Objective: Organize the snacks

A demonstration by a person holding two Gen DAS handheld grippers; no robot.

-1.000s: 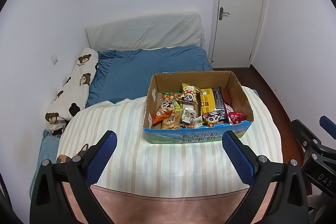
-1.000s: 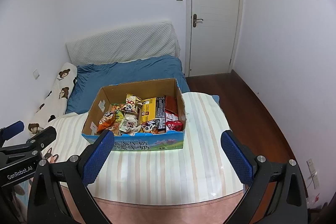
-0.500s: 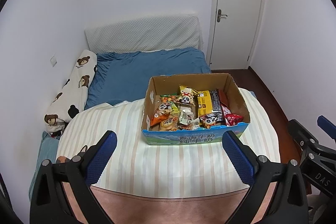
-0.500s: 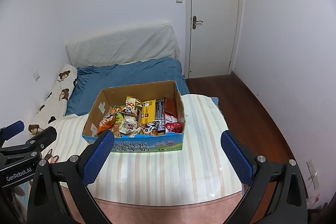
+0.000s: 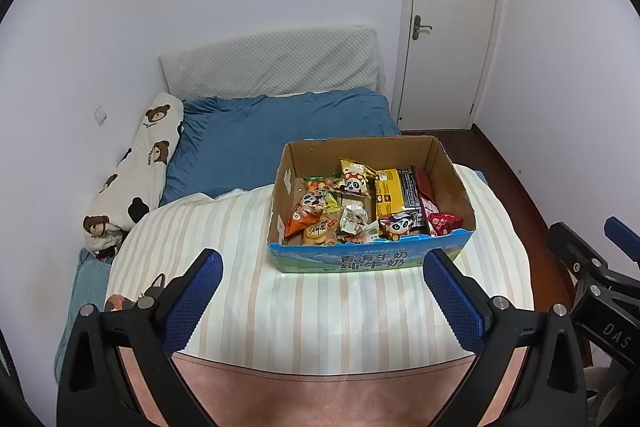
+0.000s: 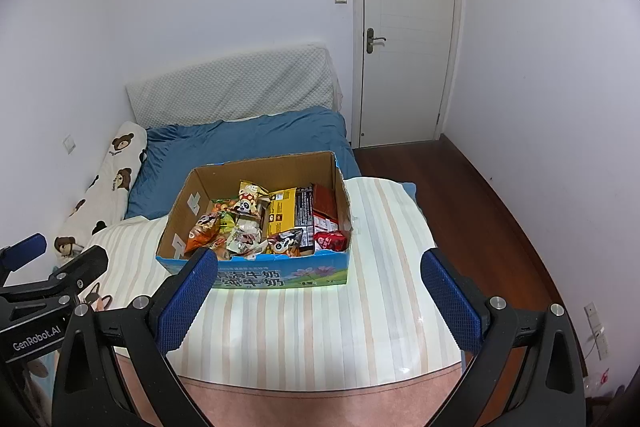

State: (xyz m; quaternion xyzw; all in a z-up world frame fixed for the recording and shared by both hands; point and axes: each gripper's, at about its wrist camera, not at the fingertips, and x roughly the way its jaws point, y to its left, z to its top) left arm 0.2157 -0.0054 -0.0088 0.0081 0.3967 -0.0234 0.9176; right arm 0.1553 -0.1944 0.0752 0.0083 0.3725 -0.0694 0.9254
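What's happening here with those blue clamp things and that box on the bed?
A person holds two handheld grippers over a bed, about to sort snacks. The left gripper and the right gripper are both open and hold nothing, hovering short of the cardboard box. The box sits on a striped blanket and is full of snack packets, none taken out yet.

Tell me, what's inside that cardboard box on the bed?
The cardboard box holds loose snack packets: panda-print bags, an orange triangular pack, a yellow box and a red packet. Whatever lies under them is covered.
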